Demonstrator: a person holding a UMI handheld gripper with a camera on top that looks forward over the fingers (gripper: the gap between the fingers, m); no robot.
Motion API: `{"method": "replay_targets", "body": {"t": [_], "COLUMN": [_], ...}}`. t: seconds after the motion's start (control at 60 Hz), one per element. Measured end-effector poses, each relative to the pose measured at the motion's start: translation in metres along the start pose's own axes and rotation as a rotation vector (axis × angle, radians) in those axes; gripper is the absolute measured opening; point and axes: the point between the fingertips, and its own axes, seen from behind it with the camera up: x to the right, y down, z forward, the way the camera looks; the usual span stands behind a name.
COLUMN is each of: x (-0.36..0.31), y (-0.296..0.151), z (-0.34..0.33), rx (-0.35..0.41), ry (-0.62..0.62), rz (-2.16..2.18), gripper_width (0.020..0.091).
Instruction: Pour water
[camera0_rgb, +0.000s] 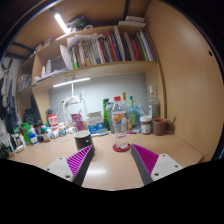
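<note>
Gripper view: the tongs (112, 160) hang released over a wooden desk (110, 172), with nothing between the two pink pads (146, 158); the jaws stand wide apart. Straight ahead, beyond the fingertips and roughly on the line between them, stands a clear bottle (120, 120) with a red cap, upright on the desk. This looks like the thing to pour from. Left of it, just beyond the left finger, is a dark cup (82, 139), likely the vessel to fill, though whether it holds anything cannot be told. Farther back along the wall sit more bottles and jars (148, 122), and above them a shelf (100, 70) of books.

Judged from this, the task is at its opening step: the approach, with no grasp made. The bottle is apart from the fingers, not touching either. The next move calls for advancing the tongs forward with the jaws kept wide, so the bottle's body passes between the pads, then closing squarely on it. Whether the cap is screwed on cannot be told; if it is, pouring would be blocked.
</note>
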Motion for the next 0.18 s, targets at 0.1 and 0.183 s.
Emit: {"method": "replay_targets", "body": {"t": [0.1, 0.183], "x": [-0.003, -0.001], "y": [-0.006, -0.01], "z": [-0.031, -0.051], "rx": [0.031, 0.042], "ry": [-0.022, -0.026], "rz": [0.016, -0.003], "gripper_width": [0.084, 0.084]}}
